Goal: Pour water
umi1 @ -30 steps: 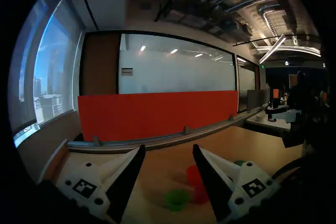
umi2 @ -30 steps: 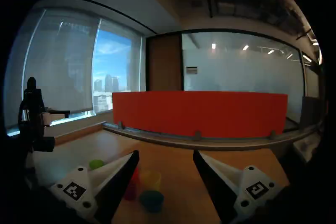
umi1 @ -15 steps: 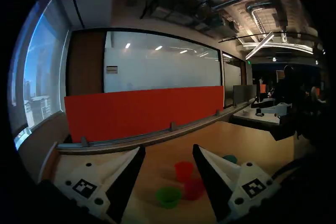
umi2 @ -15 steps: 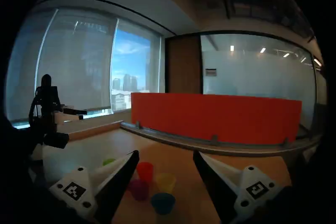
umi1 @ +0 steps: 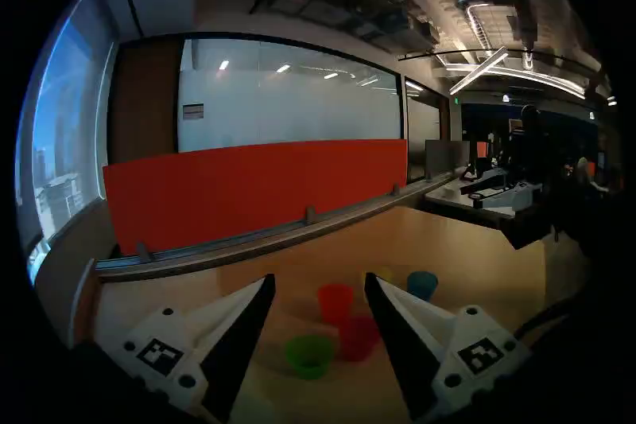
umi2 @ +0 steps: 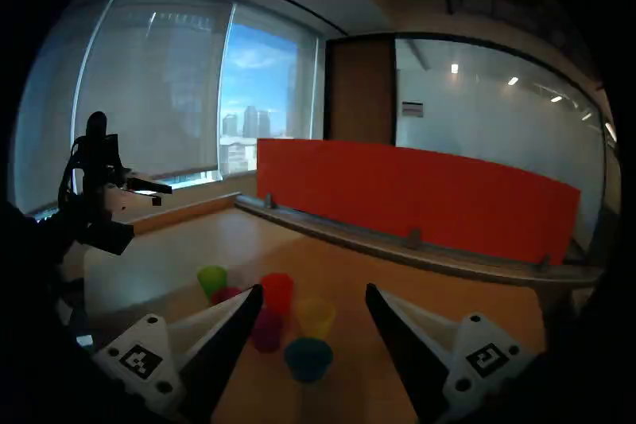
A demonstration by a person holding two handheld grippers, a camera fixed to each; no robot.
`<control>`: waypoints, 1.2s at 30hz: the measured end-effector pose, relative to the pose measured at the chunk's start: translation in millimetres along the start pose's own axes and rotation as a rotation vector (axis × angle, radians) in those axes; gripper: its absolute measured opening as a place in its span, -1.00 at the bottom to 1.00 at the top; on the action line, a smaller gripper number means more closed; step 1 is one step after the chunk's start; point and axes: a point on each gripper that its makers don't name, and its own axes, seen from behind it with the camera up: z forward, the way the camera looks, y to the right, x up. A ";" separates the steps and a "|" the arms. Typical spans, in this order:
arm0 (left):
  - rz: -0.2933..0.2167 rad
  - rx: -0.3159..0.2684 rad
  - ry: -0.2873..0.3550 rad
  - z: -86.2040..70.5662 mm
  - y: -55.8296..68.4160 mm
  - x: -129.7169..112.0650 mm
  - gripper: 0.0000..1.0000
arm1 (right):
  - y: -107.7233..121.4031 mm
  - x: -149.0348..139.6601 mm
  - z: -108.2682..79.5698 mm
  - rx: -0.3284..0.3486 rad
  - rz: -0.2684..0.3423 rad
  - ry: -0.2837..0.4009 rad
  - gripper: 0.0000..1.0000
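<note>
Several small plastic cups stand grouped on the wooden table (umi1: 453, 245). In the left gripper view I see a green cup (umi1: 309, 355), a red cup (umi1: 335, 303), a dark red cup (umi1: 358, 336) and a blue cup (umi1: 421, 285) farther right. My left gripper (umi1: 318, 277) is open above them, holding nothing. In the right gripper view a green cup (umi2: 211, 279), red cup (umi2: 277, 293), magenta cup (umi2: 267, 328), yellow cup (umi2: 316, 317) and blue cup (umi2: 308, 358) sit ahead of my open, empty right gripper (umi2: 313, 289). The left gripper (umi2: 107, 205) appears at that view's left, held by a hand.
An orange partition (umi1: 254, 185) with a metal rail runs along the table's far edge (umi2: 413, 249). Large windows (umi2: 151, 114) lie beyond the table's left end. Other desks and a dark figure (umi1: 529, 153) are at the right. Bare tabletop (umi2: 191, 237) surrounds the cups.
Both views have dipped and swung towards the cups, which now show more fully and higher between the fingers. Both grippers stay open.
</note>
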 end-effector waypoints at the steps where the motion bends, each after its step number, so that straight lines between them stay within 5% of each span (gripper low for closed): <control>1: 0.003 0.000 -0.008 0.7 -1.0 -2.8 0.65 | -0.3 -1.9 0.0 0.003 -0.005 -0.007 1.00; 36: 0.013 -0.057 -0.220 21.5 -2.3 -97.4 0.66 | 0.9 -82.5 13.4 0.061 -0.014 -0.203 0.99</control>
